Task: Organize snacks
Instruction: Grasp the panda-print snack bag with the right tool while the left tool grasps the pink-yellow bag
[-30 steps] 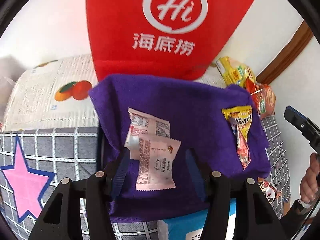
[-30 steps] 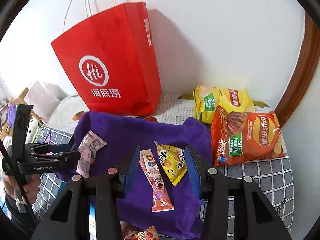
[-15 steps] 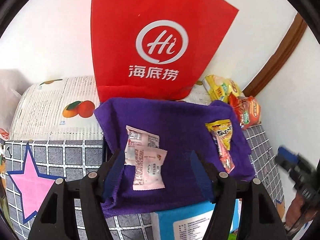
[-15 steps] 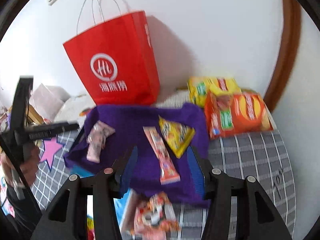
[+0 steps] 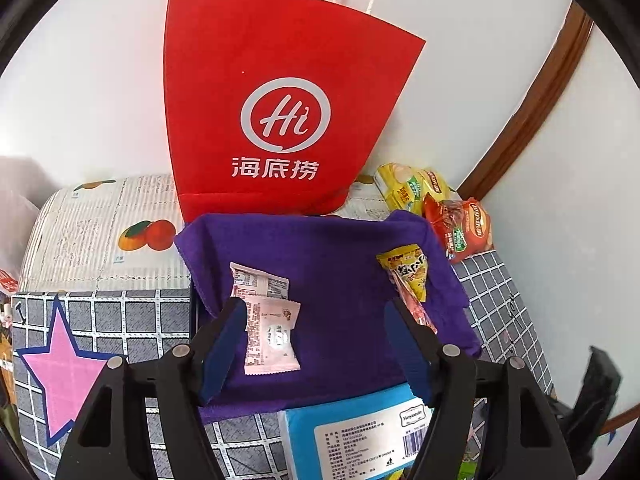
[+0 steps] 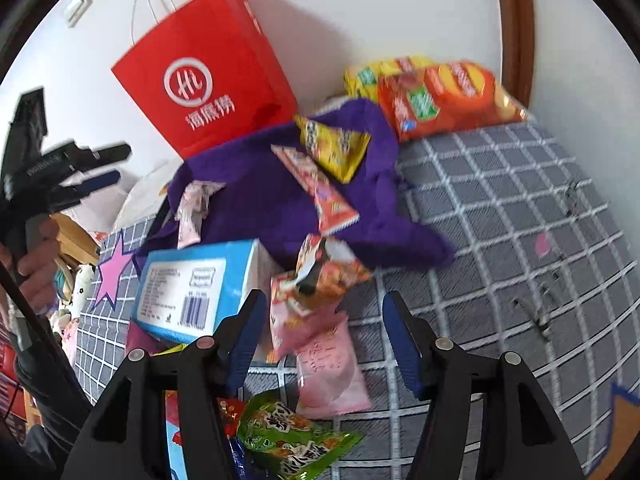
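Checked cloth [image 6: 500, 216] lies bare beside purple towel [image 6: 260, 200].

Both grippers' jaws have just been opening, nothing between them. The right gripper [image 6: 322, 344] now hangs over a snack pile [image 6: 316, 300] instead of the purple cloth [image 6: 264, 196]; the left gripper [image 5: 312, 344] has pulled back.

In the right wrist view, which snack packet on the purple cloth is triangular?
The yellow packet, at the cloth's far end beside the long pink-red stick packet; the other packets there are oblong.
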Demonstrator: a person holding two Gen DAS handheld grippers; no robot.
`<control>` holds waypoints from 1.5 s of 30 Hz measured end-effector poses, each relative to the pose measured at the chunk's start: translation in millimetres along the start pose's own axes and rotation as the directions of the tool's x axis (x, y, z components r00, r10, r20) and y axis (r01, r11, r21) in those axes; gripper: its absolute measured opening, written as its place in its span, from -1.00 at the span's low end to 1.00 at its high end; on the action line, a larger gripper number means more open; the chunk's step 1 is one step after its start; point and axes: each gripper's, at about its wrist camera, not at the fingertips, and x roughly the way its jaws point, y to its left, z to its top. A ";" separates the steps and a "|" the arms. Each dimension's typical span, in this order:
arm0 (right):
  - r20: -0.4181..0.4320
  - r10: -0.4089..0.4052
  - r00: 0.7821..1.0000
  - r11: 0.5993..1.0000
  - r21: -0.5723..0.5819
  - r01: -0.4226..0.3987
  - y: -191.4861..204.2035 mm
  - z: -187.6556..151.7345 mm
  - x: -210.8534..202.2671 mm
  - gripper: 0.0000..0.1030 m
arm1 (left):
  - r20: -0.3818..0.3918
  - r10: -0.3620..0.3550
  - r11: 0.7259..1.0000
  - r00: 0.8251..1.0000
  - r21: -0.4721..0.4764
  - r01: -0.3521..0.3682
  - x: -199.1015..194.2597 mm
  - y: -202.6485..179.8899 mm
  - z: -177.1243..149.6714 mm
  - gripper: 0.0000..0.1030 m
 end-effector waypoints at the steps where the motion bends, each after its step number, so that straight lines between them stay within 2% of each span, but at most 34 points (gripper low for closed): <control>1: -0.010 -0.002 1.000 1.000 0.004 0.002 1.6 -2.0 5.8 0.16 | -0.001 -0.001 1.000 1.000 0.003 0.001 -0.7 -0.6 -0.2 0.35; 7: -0.046 0.015 0.999 1.000 0.011 -0.014 8.4 -4.9 30.8 0.16 | 0.004 -0.009 1.000 1.000 -0.001 0.009 -4.0 0.7 0.7 0.35; 12: -0.061 -0.012 0.998 0.999 0.037 0.015 4.4 0.2 45.6 0.16 | -0.007 -0.014 1.000 1.000 -0.013 0.014 -1.3 3.6 1.0 0.35; 19: -0.059 0.005 0.998 0.999 0.034 -0.003 6.4 4.1 58.2 0.16 | -0.015 -0.028 1.000 0.999 -0.013 0.028 -0.1 3.0 1.3 0.35; 25: -0.033 0.009 0.999 0.999 0.034 -0.008 7.9 9.7 60.7 -0.04 | -0.020 -0.028 1.000 0.999 -0.001 0.028 0.5 -0.2 0.7 0.35; 27: -0.028 0.030 0.999 0.999 0.040 -0.029 6.0 8.6 56.5 -0.13 | -0.019 -0.026 1.000 0.999 0.003 0.026 -0.3 -1.2 0.4 0.35; 37: 0.071 0.051 0.996 0.995 0.082 -0.057 -3.8 -5.5 -7.1 -0.14 | 0.001 -0.006 0.999 1.000 0.049 0.006 -13.9 -19.1 -4.3 0.35; 45: 0.135 0.069 0.988 0.997 0.037 -0.075 -1.4 -34.0 -63.5 -0.14 | 0.009 0.016 0.996 1.000 0.093 -0.016 -31.9 -42.4 -16.1 0.35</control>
